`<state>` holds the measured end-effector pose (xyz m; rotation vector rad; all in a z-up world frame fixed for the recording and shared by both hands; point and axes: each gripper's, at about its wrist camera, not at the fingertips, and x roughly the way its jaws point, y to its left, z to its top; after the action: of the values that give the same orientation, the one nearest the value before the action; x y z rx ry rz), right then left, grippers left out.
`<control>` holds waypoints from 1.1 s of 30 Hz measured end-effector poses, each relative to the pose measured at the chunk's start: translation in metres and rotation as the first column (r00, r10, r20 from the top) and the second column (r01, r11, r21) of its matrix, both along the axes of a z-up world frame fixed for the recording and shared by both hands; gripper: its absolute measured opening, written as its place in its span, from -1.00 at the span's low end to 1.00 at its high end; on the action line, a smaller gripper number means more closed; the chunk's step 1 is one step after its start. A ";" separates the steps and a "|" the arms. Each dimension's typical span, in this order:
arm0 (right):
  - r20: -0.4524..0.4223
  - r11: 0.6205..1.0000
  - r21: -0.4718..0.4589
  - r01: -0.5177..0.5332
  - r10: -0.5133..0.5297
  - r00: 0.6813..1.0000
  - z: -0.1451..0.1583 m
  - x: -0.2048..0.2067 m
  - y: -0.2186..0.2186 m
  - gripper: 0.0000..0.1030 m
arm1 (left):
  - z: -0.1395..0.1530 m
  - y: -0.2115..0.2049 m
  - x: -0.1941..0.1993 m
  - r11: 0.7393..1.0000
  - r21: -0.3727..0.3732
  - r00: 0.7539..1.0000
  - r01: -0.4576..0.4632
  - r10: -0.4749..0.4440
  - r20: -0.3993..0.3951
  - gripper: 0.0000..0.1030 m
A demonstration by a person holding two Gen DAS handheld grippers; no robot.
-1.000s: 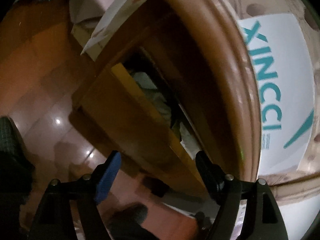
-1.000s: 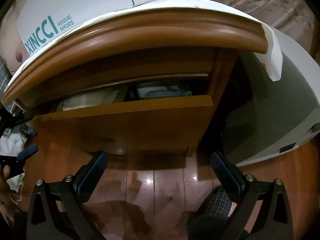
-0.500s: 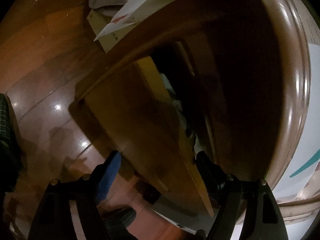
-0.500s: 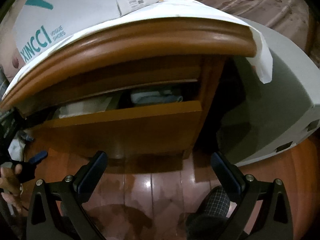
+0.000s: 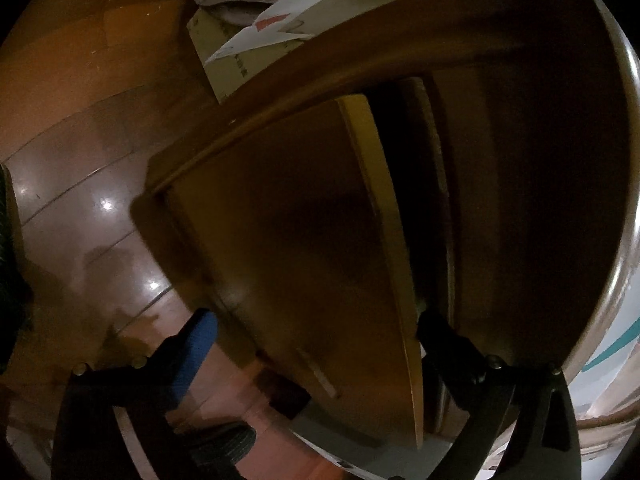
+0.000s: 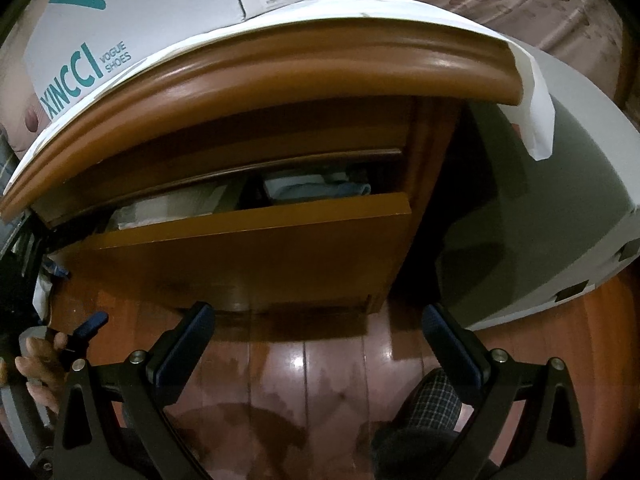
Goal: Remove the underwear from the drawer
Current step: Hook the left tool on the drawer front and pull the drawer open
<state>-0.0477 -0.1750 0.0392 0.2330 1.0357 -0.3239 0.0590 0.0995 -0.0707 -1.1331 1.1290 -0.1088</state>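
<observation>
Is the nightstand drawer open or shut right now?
Partly open. In the right wrist view the drawer front stands out from the nightstand, leaving a gap where folded light-blue cloth shows inside.

Both fisheye views bend straight edges and end in black corners. The left wrist view is dim, soft and slightly blurred; the drawer front lies in deep shadow, and the gap behind it is black. The right wrist view is brighter and sharper. Small glare spots mark the glossy floor below the drawer.
</observation>
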 end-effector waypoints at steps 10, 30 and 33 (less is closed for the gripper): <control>-0.004 1.000 0.005 0.009 -0.009 1.000 -0.003 0.002 -0.003 0.98 | -0.011 0.002 0.018 0.999 0.023 0.998 -0.029 0.030 -0.061 1.00; -0.008 1.000 -0.017 0.020 -0.020 1.000 -0.003 0.001 -0.004 0.98 | 0.001 0.004 0.025 0.979 0.184 0.995 0.086 -0.076 -0.060 1.00; -0.005 1.000 -0.021 0.022 -0.022 1.000 -0.003 0.002 -0.002 0.98 | 0.005 0.005 0.016 0.971 0.216 0.994 0.103 -0.091 -0.065 1.00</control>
<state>-0.0458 -0.1769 0.0366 0.2244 1.0348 -0.3553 0.0750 0.1040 -0.0658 -0.8895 1.2135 -0.0282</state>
